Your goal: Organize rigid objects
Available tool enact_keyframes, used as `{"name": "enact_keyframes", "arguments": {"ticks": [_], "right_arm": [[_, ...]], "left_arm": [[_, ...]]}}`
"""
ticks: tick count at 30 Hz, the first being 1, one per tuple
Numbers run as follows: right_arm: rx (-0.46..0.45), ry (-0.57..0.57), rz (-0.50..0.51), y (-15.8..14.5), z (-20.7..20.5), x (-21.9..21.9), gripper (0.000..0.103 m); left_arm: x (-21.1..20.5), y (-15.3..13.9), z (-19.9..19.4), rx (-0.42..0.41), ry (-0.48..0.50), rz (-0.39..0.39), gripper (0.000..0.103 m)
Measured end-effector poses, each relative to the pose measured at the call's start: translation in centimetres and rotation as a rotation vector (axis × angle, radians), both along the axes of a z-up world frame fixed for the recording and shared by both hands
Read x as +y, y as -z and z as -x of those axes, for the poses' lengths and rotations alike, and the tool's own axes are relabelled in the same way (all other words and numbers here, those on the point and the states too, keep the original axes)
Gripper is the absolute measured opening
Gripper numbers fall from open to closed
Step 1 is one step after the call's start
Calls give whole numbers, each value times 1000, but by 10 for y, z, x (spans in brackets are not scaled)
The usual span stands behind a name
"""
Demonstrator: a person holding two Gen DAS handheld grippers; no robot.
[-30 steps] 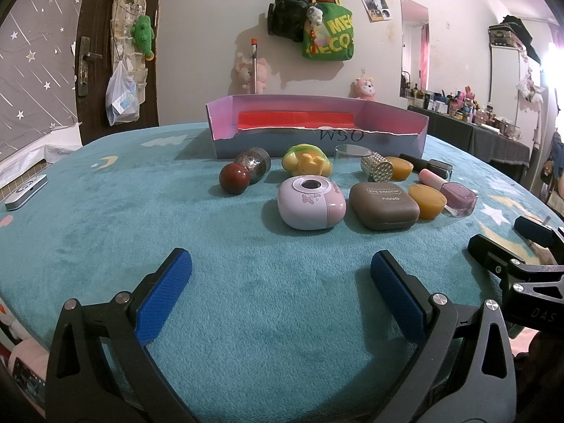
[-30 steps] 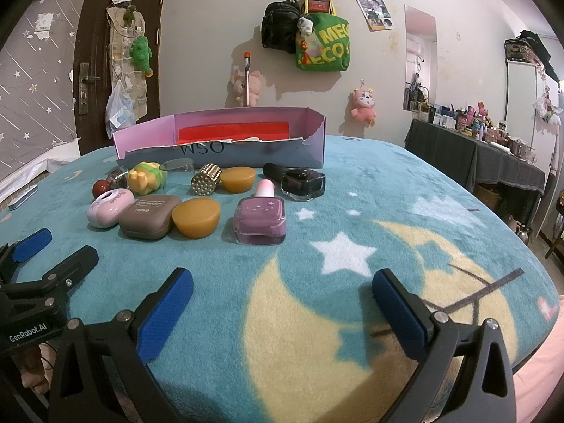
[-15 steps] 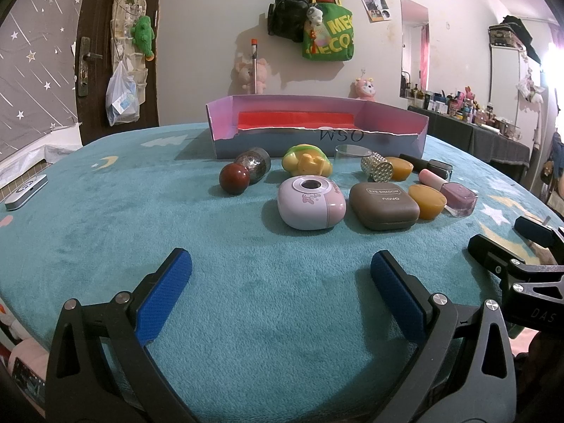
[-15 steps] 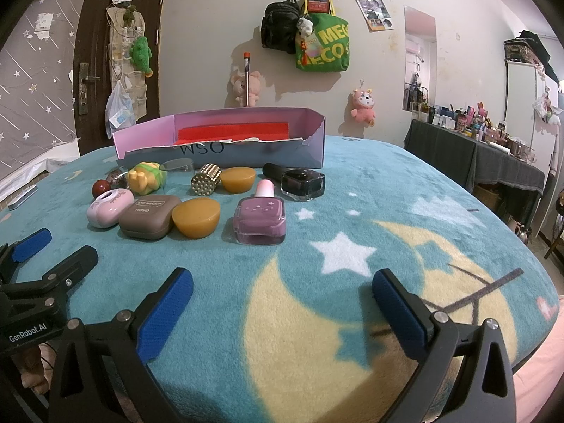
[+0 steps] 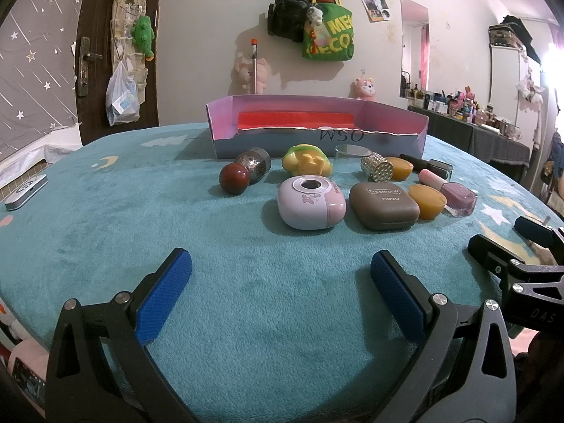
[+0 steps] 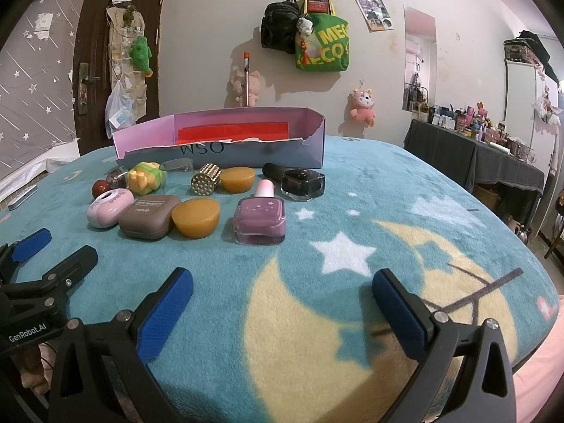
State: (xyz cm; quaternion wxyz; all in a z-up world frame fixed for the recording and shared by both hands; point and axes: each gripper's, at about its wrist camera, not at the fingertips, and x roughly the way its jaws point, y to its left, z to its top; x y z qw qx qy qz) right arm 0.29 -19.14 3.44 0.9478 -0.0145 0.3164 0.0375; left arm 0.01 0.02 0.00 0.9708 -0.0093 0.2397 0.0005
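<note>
Left wrist view showed the left hand-held gripper spread wide and empty above the teal blanket, well short of the lilac case and brown eyeshadow compact. Behind them stood the pink box. The right hand-held gripper was likewise released, with the purple polish bottle ahead.

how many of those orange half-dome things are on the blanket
2. One orange dome lies in the front row between the brown eye shadow case and the purple bottle. The other sits behind it, beside the studded gold cylinder. None looks hidden.
</note>
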Motion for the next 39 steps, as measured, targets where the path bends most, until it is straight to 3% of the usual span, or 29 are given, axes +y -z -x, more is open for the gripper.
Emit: {"name": "enact_keyframes", "arguments": {"ticks": [18, 39], "right_arm": [[2, 0, 0, 1, 0, 1, 103], [115, 9, -25, -24, -47, -14, 103]], "left_arm": [[1, -1, 0, 17, -1, 6, 103], [1, -46, -45, 105, 31, -11, 103]]}}
